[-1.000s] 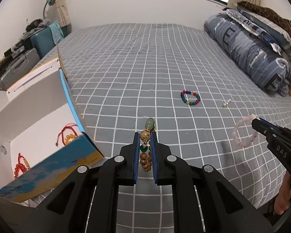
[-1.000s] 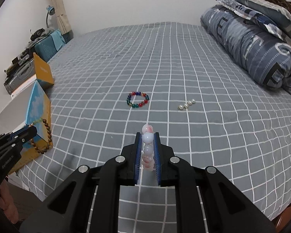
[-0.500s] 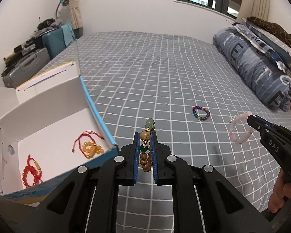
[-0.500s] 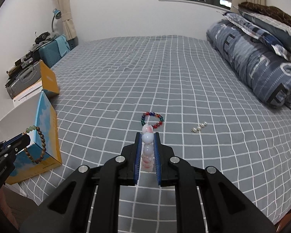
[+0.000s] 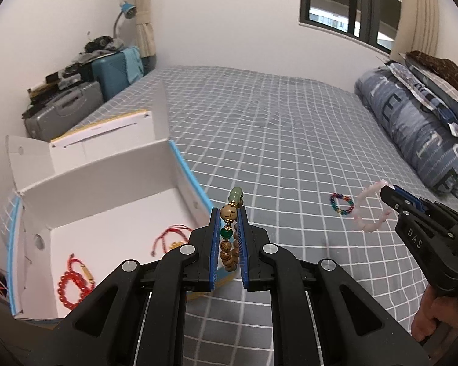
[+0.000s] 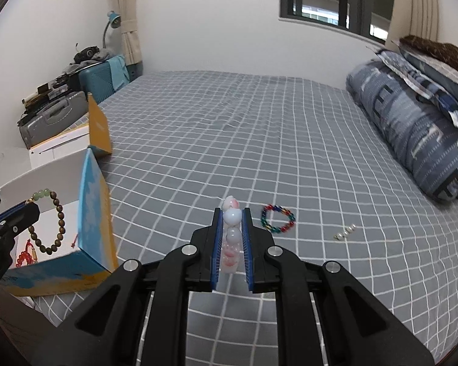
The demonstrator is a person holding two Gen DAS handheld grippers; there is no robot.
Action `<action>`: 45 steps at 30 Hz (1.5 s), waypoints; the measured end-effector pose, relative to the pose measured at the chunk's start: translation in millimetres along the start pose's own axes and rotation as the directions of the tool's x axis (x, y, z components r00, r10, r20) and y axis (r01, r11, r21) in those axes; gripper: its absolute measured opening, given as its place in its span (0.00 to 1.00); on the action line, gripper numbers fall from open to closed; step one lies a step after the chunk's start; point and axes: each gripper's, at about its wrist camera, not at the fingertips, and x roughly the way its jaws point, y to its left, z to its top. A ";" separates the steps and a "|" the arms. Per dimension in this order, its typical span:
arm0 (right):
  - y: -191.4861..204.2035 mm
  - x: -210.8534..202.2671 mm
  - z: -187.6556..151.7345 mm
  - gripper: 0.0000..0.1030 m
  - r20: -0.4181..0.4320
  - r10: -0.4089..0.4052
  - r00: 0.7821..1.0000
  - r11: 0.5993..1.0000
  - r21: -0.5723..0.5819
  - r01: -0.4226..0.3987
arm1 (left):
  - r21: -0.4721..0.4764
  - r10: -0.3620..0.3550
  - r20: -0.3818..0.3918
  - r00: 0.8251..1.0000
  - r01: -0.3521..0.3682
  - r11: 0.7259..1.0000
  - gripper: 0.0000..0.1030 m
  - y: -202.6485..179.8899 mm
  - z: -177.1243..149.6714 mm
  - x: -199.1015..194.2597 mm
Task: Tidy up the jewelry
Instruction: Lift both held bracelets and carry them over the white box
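My left gripper (image 5: pixel 228 213) is shut on a wooden bead bracelet (image 5: pixel 229 244) with green beads, held beside the right wall of the open white box (image 5: pixel 107 180). The same bracelet (image 6: pixel 50 222) hangs over the box in the right wrist view. My right gripper (image 6: pixel 232 213) is shut on a pink bead bracelet (image 6: pixel 230 241) above the bed; it shows in the left wrist view (image 5: pixel 371 210) too. A multicoloured bead bracelet (image 6: pixel 278 218) and a short pearl piece (image 6: pixel 345 231) lie on the grey checked bed (image 6: pixel 229 140). The box holds a red bead bracelet (image 5: pixel 71 285) and a red cord bracelet (image 5: pixel 171 239).
A rolled blue quilt (image 6: pixel 412 128) and pillows line the bed's right side. Suitcases (image 5: pixel 64 109) and clutter stand by the left wall, behind the box. The box's orange flap (image 6: pixel 99 128) stands upright.
Both grippers have moved left towards the box, each still holding its bracelet. The left one now hangs its bracelet over the box's opening.
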 end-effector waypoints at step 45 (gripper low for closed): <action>254.7 28.2 2.2 0.11 0.008 0.371 0.929 0.887 -0.298 -0.352 | -0.260 0.302 -0.081 0.950 -0.312 0.914 0.10 193.6 -33.9 4.1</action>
